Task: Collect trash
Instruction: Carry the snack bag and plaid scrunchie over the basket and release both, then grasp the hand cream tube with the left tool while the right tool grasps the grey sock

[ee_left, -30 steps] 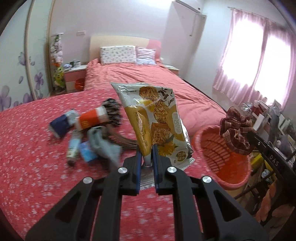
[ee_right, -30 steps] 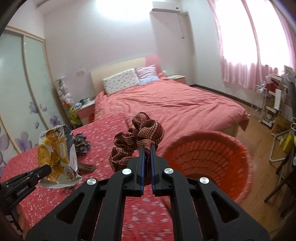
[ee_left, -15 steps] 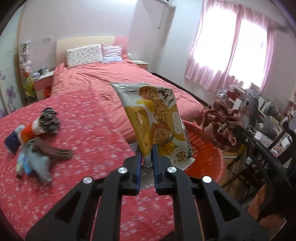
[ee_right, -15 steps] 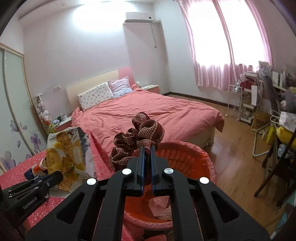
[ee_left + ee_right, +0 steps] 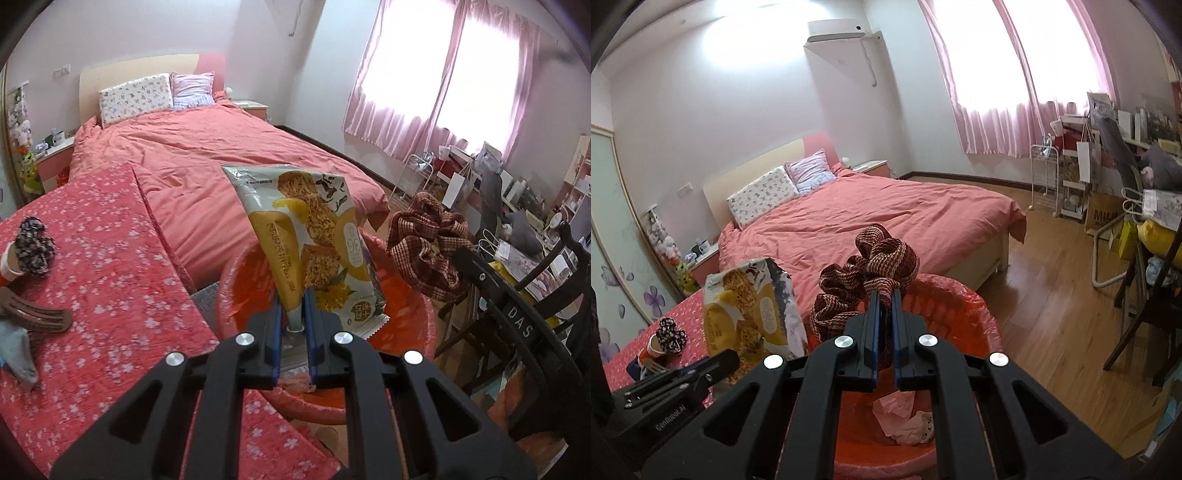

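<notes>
So the left gripper (image 5: 293,310) has its tongs pinched narrow on the bottom corner of a yellow snack bag (image 5: 310,247), which stands upright right over the orange trash basket (image 5: 413,306). The right gripper (image 5: 884,306) has its tongs squeezed tight on a brown woven scrunchie (image 5: 875,264), also hanging above the basket (image 5: 964,306). From the left wrist cam the scrunchie (image 5: 424,240) sits at about 3 o'clock of the bag. Some crumpled pink tissue (image 5: 901,417) is down inside the basket. Back on the red floral cover (image 5: 110,258), around 9 o'clock, there's a dark speckled scrunchie (image 5: 35,245), a brown hair clip (image 5: 35,317) and a grey sock (image 5: 16,350) lying near each other
</notes>
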A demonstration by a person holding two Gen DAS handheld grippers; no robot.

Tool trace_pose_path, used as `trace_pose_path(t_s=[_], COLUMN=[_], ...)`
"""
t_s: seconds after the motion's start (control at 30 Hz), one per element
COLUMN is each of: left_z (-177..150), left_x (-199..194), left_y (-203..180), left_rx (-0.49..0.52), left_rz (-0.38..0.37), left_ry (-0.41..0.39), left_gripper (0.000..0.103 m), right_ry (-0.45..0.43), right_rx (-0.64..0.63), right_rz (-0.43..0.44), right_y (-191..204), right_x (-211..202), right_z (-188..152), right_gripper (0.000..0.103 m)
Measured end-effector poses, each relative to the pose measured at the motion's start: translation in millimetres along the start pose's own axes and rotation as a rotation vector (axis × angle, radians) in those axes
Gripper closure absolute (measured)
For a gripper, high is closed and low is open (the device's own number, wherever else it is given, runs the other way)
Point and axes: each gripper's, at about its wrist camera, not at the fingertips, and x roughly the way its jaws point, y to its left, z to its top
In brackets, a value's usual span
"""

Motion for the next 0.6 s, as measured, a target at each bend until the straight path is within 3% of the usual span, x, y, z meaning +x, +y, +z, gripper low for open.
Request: trace_pose_path(t_s=[0.07, 0.13, 0.23, 0.6], left_z=[-1, -2, -6, -22], left_x=[7, 13, 19, -8], left_y=[1, 1, 9, 56], left_rx=[-0.001, -0.007, -0.022, -0.055], left_rz=[0.013, 0.031, 0.056, 0.171], left_ry=[0.008, 0.014, 0.031, 0.021], left_gripper=[0.084, 0.064, 0.062, 0.047], right_ry=[0.024, 0.041, 0.057, 0.073], right_rx=[0.006, 0.009, 0.003, -0.045], right_rz=[0.017, 0.025, 0.021, -0.009], right_y=[-2, -4, -4, 2], right_x=[7, 12, 14, 10], right_z=[-1, -2, -6, -6], right_gripper=[0.096, 0.086, 0.07, 0.062])
